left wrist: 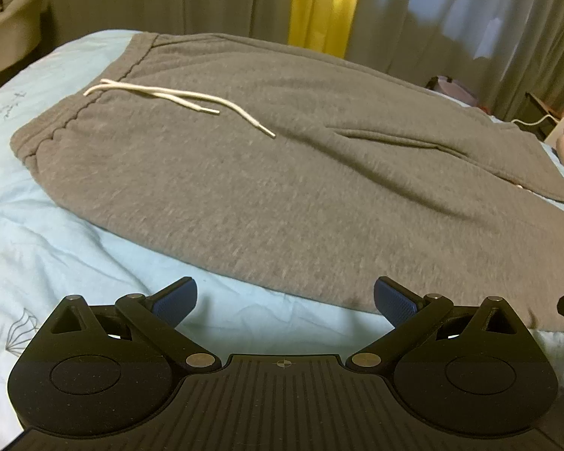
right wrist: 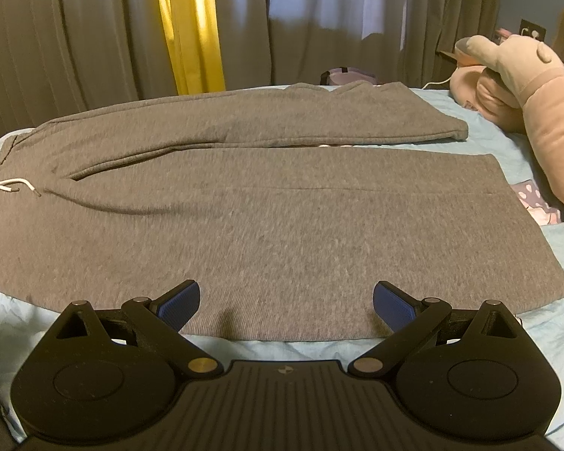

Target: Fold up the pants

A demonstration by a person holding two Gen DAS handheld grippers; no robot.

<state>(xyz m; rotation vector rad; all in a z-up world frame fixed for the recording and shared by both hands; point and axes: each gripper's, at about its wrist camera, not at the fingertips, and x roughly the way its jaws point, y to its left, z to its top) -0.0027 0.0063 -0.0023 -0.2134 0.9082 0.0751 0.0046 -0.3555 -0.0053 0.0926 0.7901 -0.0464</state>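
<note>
Both grippers, left gripper (left wrist: 285, 302) and right gripper (right wrist: 285, 304), are being held spread, empty, before the pants (right wrist: 267, 218); waistband is lying leftward, legs rightward.

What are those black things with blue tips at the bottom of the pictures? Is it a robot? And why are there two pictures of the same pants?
It is not a robot. A person holds a pinching tool in each hand, and each tool carries its own camera looking forward along its two fingers. That is why there are two pictures.

One picture comes from the left gripper, near the waist end with the white drawstring. The other comes from the right gripper, near the leg ends.

The blue tips are soft finger pads. Both tools are open and hold nothing.

The grey sweatpants lie spread flat on a light blue bedsheet, not yet folded. A pink plush toy lies beside the legs, with curtains behind.
</note>
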